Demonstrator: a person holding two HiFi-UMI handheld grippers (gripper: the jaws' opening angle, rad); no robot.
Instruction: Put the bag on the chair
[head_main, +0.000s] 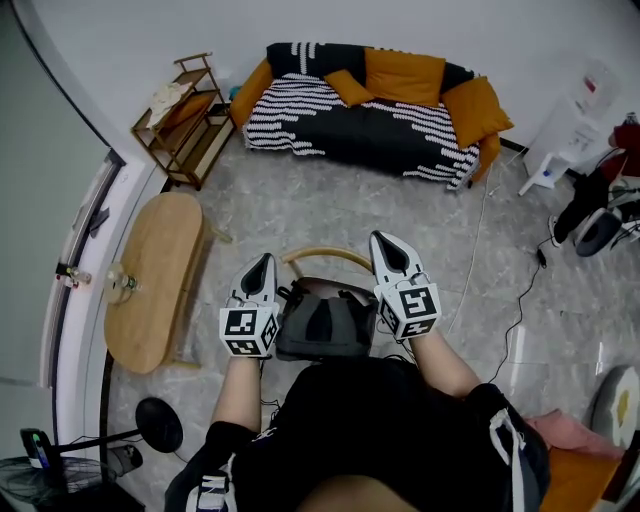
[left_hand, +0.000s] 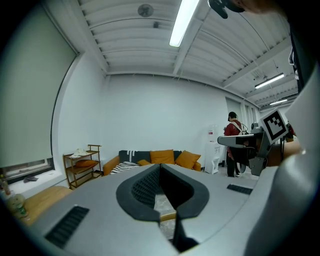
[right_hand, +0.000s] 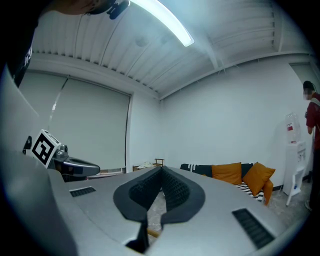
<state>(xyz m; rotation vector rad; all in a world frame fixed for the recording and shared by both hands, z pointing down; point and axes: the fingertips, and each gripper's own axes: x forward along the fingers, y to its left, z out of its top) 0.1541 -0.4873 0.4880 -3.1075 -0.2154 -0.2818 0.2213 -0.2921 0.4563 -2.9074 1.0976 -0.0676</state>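
Note:
A dark grey bag (head_main: 322, 325) lies on the seat of a chair, right in front of the person's lap in the head view. The chair's curved wooden back (head_main: 325, 254) arcs just beyond it. My left gripper (head_main: 261, 264) hovers at the bag's left side and my right gripper (head_main: 386, 244) at its right side. Both point away from the person, and neither holds anything. In the left gripper view the jaws (left_hand: 160, 168) are shut and aim across the room at the sofa. The right gripper (right_hand: 161, 171) is shut too. The bag is hidden in both gripper views.
A black-and-white striped sofa (head_main: 370, 115) with orange cushions stands at the far wall. An oval wooden table (head_main: 155, 275) and a wooden shelf (head_main: 185, 115) are on the left. On the right are a white water dispenser (head_main: 570, 130) and floor cables (head_main: 520, 300). A person in red (left_hand: 232, 145) stands far off.

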